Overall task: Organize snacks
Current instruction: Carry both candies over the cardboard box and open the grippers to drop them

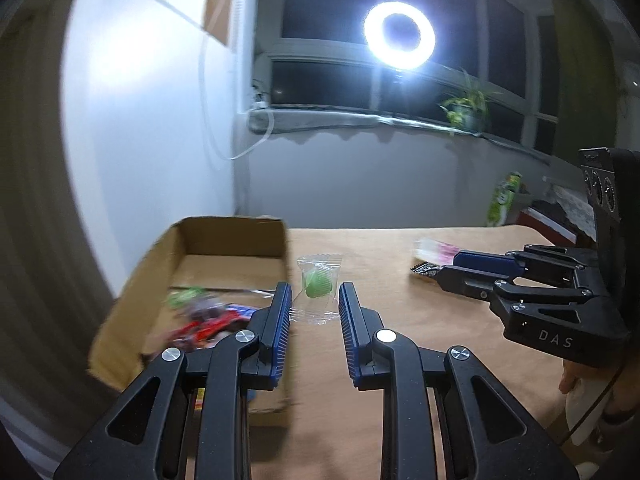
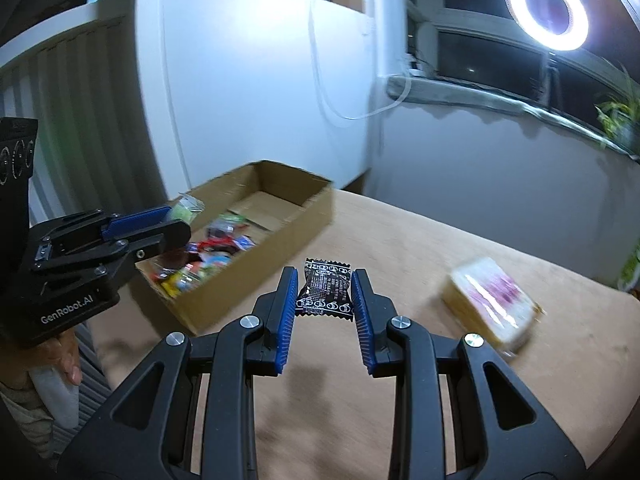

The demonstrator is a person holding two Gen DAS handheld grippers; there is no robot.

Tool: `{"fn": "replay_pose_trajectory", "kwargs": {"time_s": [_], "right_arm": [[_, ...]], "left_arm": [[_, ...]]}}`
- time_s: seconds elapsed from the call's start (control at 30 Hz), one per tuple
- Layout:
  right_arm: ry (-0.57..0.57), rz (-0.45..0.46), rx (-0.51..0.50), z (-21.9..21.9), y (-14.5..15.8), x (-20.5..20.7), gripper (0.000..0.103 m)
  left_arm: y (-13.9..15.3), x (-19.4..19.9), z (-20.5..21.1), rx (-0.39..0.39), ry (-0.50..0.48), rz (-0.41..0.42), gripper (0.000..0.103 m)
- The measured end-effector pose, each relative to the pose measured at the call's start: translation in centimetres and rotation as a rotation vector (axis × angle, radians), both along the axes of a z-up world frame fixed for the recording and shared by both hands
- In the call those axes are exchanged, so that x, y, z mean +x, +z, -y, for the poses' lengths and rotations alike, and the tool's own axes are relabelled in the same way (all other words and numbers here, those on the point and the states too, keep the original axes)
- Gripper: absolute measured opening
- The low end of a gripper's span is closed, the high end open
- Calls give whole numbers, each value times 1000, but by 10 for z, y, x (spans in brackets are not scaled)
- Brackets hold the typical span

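The left claw (image 1: 315,300) points forward and slightly down, its blue pads (image 1: 280,312) pinching a clear-wrapped green candy (image 1: 318,284). The right claw (image 2: 325,292) tilts the same way, clamping a black snack packet (image 2: 325,290). A hand (image 2: 66,360) grips the left handle from below.

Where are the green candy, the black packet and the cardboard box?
Green candy (image 1: 318,282), left wrist view, on the green sweet inside its clear wrapper.
Black packet (image 2: 325,290), right wrist view, middle of its printed face.
Cardboard box (image 2: 280,224), right wrist view, bare inner floor.
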State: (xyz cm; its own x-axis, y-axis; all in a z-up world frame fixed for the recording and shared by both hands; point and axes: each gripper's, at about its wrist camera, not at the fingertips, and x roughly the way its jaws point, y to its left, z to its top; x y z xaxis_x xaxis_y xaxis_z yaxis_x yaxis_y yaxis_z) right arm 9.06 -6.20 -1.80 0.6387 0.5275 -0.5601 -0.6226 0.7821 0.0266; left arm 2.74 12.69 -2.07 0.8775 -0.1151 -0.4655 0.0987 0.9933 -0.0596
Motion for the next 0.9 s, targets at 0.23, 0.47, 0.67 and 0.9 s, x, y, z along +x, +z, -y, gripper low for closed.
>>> {"fn": "replay_pose_trajectory", "kwargs": {"time_s": [0.23,0.47,0.67,0.9], "right_arm": [[84,11,-4,-46,5,5,29],[164,21,-5,-88,9,14,29],[205,5,0,-117,2,31,29],[253,-35,4,-147,-15,53,33]], "left_arm": [[0,-5,-35,-7,72,0,22],[-2,0,-60,-14,129,-3,22],[-14,13,-81,-25,167,-35,22],[-33,30,-96,-39,199,-96,23]]}}
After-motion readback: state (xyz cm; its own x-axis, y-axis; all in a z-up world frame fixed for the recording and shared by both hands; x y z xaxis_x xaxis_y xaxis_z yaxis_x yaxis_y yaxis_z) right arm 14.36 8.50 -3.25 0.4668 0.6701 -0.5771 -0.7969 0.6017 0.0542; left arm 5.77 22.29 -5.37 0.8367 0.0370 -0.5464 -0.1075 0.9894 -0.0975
